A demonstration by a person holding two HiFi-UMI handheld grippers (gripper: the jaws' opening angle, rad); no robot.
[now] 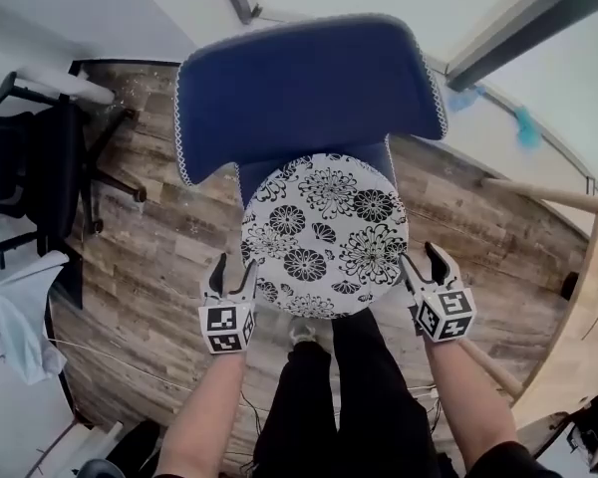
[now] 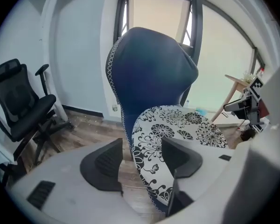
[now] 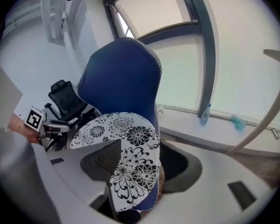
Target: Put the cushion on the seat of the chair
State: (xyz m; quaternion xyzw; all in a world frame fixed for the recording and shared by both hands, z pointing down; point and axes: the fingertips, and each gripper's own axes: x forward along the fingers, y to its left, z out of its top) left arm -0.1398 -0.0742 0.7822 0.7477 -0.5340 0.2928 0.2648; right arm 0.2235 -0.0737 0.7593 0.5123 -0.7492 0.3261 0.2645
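Looking like an office — a black swivel chair [image 1: 45, 162] with armrests and headrest is sitting on plank floor [image 1: 149, 297], tall windows [image 2: 158, 17] are running along pale walls [image 2: 79, 55], and a blue chair [image 1: 309, 88] is standing near a light wooden table [image 1: 588, 307].

Cushion [image 1: 324, 235] seemingly hides most of chair [image 1: 309, 88] seat.

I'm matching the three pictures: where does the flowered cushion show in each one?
Head view: cushion at centre, just below the blue backrest.
Left gripper view: lower centre-right, under the backrest.
Right gripper view: lower centre-left, under the backrest.
Shared landmark: the blue backrest, above the cushion in all three.
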